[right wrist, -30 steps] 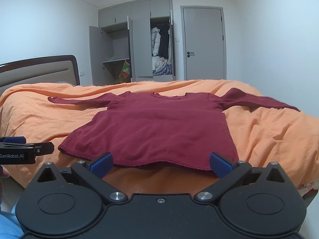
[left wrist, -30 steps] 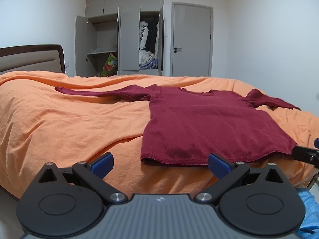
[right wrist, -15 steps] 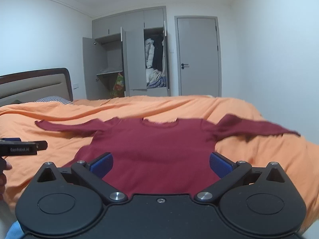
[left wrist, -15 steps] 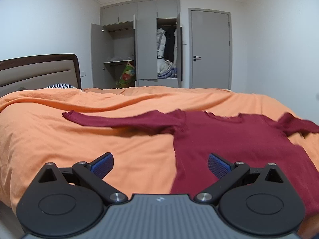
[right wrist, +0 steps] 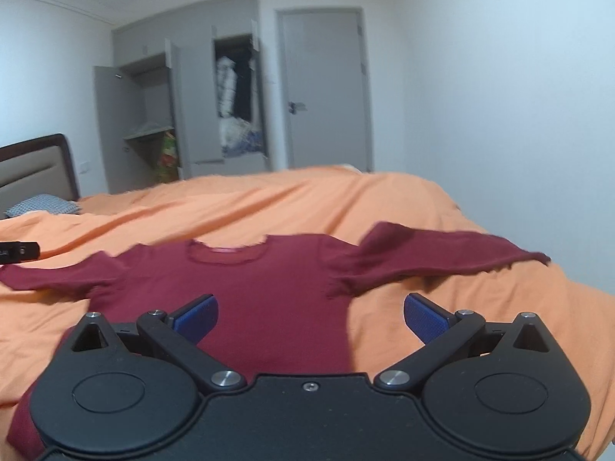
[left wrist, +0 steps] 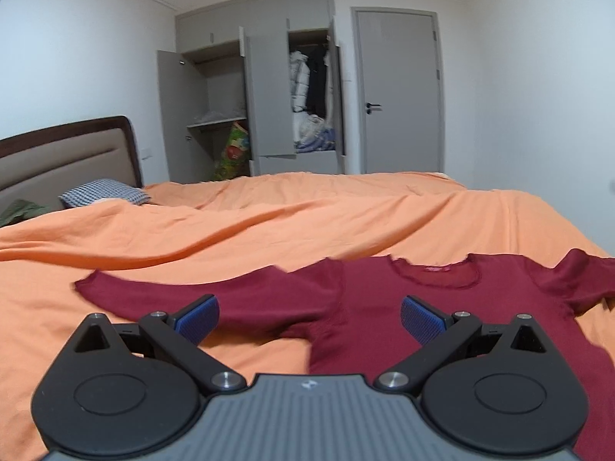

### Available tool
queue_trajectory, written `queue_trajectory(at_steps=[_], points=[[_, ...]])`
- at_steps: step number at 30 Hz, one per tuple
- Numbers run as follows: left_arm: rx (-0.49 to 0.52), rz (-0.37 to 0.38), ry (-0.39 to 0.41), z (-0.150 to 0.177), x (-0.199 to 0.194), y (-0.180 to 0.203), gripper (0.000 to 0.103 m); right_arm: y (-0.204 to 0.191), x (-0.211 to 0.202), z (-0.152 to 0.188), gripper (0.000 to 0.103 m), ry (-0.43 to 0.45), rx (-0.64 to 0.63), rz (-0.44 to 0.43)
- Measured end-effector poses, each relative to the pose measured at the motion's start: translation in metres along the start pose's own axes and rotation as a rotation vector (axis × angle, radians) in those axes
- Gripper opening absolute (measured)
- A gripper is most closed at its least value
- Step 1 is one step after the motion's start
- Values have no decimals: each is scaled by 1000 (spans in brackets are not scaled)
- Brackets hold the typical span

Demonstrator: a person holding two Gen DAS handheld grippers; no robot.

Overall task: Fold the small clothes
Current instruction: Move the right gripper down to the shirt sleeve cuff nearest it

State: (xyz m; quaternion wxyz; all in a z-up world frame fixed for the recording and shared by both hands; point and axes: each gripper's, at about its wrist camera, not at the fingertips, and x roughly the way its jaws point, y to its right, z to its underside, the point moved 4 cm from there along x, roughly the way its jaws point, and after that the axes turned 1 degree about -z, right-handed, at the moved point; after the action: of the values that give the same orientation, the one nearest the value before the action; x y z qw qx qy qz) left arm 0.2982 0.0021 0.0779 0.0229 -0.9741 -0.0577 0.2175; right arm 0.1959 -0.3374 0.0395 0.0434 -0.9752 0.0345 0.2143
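Orange bed (left wrist: 269, 223) fills your view, maroon shirt (right wrist: 261, 288) spread flat on it, sleeves out. Your left gripper (left wrist: 309, 320) and right gripper (right wrist: 310, 320) hover fingers wide, empty; pinch the soft bedcover too and the fold could drag.

Black gripper (left wrist: 309, 317) (blue pads (left wrist: 198, 317))
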Motion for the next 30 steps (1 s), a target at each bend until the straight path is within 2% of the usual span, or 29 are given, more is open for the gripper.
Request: queue_trajectory(at_steps=[5,13,17,25,30], points=[[6,69,-42,-3,40,43,103,30,41,-9,103,-56,-12,118],[-11,120,-120,14,91,105,103,88,90,-19,103,-94,29,189],[-8,133,-131,25,108,129,103,112,110,-19,103,-114,47,218],[-33,144,-182,47,137,159,103,154,148,-11,103,-147,89,227],[-41,154,-243,69,151,165,103,176,170,-3,103,-183,101,276]])
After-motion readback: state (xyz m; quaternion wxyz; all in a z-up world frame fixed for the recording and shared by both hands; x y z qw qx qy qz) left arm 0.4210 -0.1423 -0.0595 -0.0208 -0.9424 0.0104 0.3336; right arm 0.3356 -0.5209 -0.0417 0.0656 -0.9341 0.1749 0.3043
